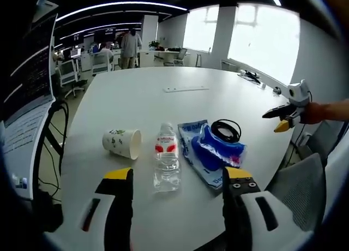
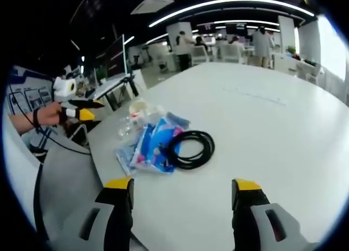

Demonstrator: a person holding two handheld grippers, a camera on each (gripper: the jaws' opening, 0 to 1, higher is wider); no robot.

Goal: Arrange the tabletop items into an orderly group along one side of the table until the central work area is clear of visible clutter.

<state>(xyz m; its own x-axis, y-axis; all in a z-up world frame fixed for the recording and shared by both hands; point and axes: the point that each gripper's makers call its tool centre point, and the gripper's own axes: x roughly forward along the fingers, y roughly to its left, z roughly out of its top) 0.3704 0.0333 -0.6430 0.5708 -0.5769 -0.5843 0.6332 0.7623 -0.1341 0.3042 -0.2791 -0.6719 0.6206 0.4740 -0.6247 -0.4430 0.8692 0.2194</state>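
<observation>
**Risk check: 4 items clustered near the table edge, both grippers empty**

We are looking at 4 items sitting close together near one edge of the white table [image 1: 163, 103]: a paper cup [image 1: 122, 143] lying on its side, a clear water bottle [image 1: 166, 158] lying flat just beside it, a blue plastic package [image 1: 210, 153], and a black cable coil [image 1: 226, 130] resting on the package's far end.

Left gripper [image 1: 177, 177] is hovering in front of the bottle, jaws spread wide, gripping nothing. Right gripper [image 2: 182, 184] is hovering short of the coil [image 2: 191, 148] and package [image 2: 147, 147], jaws also spread, empty.

What we are judging as risky:
- Bottle and cup are both on their sides, so a nudge is probably sending either one rolling, possibly off the edge.
- Coil is loose on the package; dragging the package is likely dumping it or letting it unwind.
- Package film looks slippery and crumpled, so a pinch may be sliding off.
- Both grippers are approaching the same cluster from opposite sides, so a collision is possible.
</observation>
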